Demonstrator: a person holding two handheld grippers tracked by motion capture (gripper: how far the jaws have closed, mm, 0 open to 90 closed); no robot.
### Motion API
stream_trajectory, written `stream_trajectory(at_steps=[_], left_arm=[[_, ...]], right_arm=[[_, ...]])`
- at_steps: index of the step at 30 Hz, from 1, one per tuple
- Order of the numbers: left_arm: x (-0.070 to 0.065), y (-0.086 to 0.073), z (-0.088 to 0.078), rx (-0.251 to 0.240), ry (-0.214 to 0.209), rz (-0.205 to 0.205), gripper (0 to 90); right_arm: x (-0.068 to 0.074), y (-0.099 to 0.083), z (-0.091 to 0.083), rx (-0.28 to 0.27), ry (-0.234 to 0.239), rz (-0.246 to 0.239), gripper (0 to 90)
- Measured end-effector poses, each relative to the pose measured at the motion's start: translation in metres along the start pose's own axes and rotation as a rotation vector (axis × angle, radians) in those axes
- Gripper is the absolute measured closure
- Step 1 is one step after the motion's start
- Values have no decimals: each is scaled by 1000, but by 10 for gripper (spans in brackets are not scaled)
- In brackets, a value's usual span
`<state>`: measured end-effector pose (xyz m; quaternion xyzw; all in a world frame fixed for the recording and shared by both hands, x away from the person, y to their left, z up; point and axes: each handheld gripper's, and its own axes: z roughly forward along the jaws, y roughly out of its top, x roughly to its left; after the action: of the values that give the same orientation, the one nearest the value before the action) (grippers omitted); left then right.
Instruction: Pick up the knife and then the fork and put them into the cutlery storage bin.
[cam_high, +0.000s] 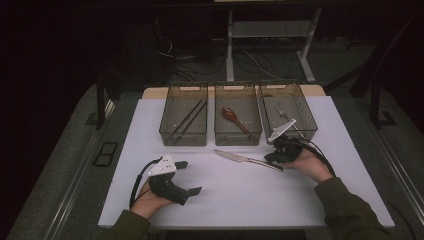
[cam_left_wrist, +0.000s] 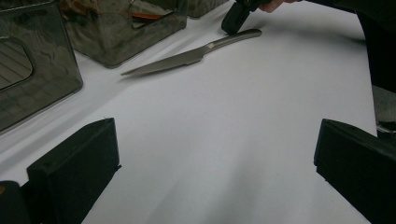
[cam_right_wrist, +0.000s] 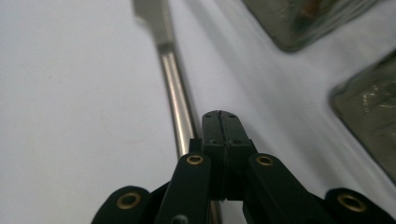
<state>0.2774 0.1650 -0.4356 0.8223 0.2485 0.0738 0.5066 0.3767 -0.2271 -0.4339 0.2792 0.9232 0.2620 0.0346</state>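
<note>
White surface with three bins and a knife

On the flat white surface (cam_high: 225, 195) lie three smoky translucent plastic bins (cam_high: 238, 120) in a row beyond both tools, and a silver metal table knife (cam_high: 247, 159), its handle end just beside the right tool (cam_high: 274, 157).

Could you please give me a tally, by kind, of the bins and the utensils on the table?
Clear bins: 3, left bin, middle bin, right bin
Knife: 1, knife on the table
Chopsticks: 2, chopsticks in the left bin
Red spoon: 1, red spoon in the middle bin
Fork: 1, fork in the right bin
Total: 8
</note>
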Motion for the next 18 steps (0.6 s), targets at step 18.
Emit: stream_trajectory(at_steps=[18], left_arm=[[0,0,-1,0,-2,1,0]], right_arm=[[17,2,-2,104,124,-120,891]])
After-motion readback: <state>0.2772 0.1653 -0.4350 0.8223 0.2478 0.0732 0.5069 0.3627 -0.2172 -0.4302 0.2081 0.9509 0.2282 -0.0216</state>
